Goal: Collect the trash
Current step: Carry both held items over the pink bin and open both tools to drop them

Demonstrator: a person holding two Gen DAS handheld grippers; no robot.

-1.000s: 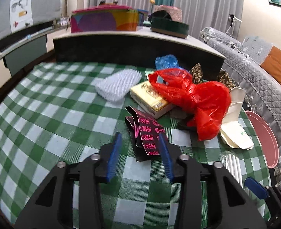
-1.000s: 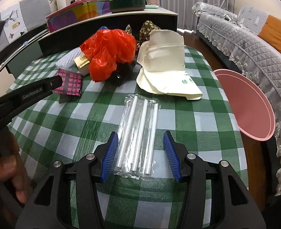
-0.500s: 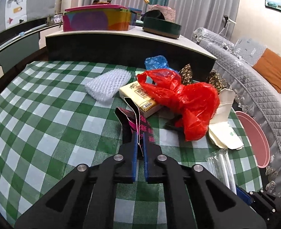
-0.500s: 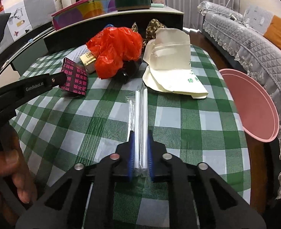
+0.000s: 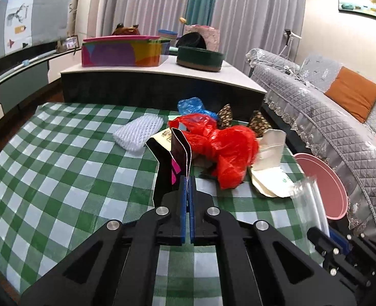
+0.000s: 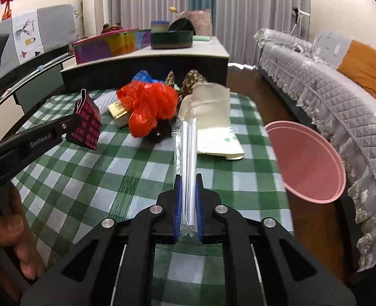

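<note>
Left gripper (image 5: 187, 186) jaws clamped on black/pink wrapper (image 5: 174, 153), held off the counter (image 5: 60, 158). Right gripper (image 6: 188, 191) jaws clamped on clear straw pack (image 6: 186, 153), pink bin (image 6: 305, 163) just to its right.

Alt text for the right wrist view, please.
The right gripper is shut on a clear straw pack above a green-checked table. A pink bin sits right; trash lies behind.

Left claw (image 5: 187, 178) pinches a black-and-pink wrapper (image 5: 173, 158) above the checkered table (image 5: 60, 158).
</note>
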